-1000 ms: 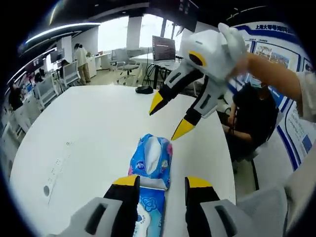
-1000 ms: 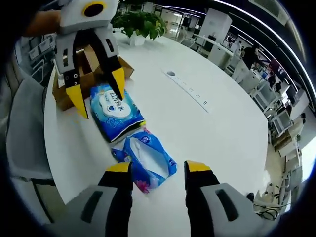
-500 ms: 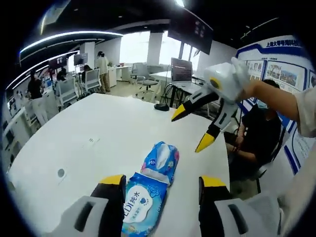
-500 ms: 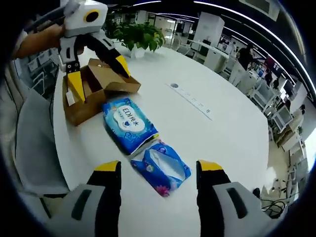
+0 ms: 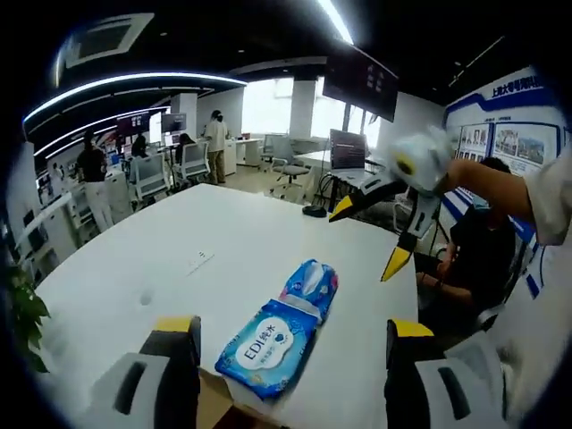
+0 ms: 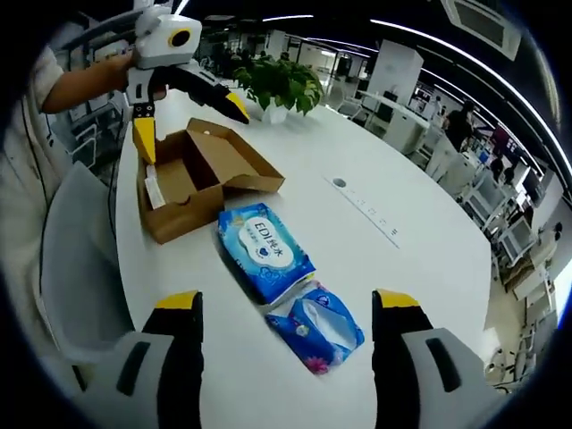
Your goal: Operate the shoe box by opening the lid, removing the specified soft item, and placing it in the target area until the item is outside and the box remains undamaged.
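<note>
Since the wipes pack (image 6: pixel 265 249) is soft and squashy, it looks light and a bit slippery, and pinching it at a short end would likely work best. It lies flat on the white table (image 6: pixel 402 268), just beside the open shoe box (image 6: pixel 198 175), touching a smaller tissue pack (image 6: pixel 316 326). So the soft thing is already out of the box. The right gripper (image 6: pixel 286 308) has its jaws wide apart and holds nothing. The left gripper (image 5: pixel 293 332) is wide open and empty too. The right gripper view shows the box inside and a plant (image 6: pixel 281 82). The left gripper view shows people at desks far off.
</note>
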Available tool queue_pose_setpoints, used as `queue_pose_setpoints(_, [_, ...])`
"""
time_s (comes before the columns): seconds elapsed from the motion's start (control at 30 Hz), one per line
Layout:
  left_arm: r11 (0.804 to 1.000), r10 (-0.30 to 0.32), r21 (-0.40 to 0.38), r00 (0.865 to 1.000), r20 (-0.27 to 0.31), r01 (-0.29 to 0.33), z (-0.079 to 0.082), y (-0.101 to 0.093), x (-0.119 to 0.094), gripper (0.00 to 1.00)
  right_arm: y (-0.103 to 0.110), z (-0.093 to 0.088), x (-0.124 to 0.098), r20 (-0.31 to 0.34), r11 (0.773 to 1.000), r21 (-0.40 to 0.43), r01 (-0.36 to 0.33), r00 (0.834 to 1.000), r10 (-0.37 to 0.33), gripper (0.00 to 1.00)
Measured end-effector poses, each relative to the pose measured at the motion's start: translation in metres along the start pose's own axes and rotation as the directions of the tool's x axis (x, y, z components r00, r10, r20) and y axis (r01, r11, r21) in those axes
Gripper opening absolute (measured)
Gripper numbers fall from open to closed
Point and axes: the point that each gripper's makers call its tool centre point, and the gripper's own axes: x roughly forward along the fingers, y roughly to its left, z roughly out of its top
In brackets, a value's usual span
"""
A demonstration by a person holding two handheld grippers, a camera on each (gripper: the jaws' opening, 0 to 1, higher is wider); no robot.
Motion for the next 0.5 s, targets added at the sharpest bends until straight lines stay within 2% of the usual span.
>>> queue_pose_setpoints(0.27, [0.998,0.064,-0.009,0.998,0.019,-0.064,-0.021,0.015,-0.042,0.95,0.027,0.035,0.010,0.039,0.996,-0.057,-0.069,0.997,0.071,0.78])
queue_pose_setpoints(0.37, [0.996,0.093,-0.003,0.996,0.009,-0.093,-0.031,0.021,-0.056,1.00,0.036,0.048,0.018,0.052,0.993,-0.068,-0.100,0.993,0.104,0.80])
queue_pose_setpoints(0.5, [0.991,0.129,-0.019,0.992,0.005,-0.129,-0.044,0.029,-0.077,1.00,0.050,0.064,0.028,0.076,0.984,-0.105,-0.141,0.986,0.149,0.80])
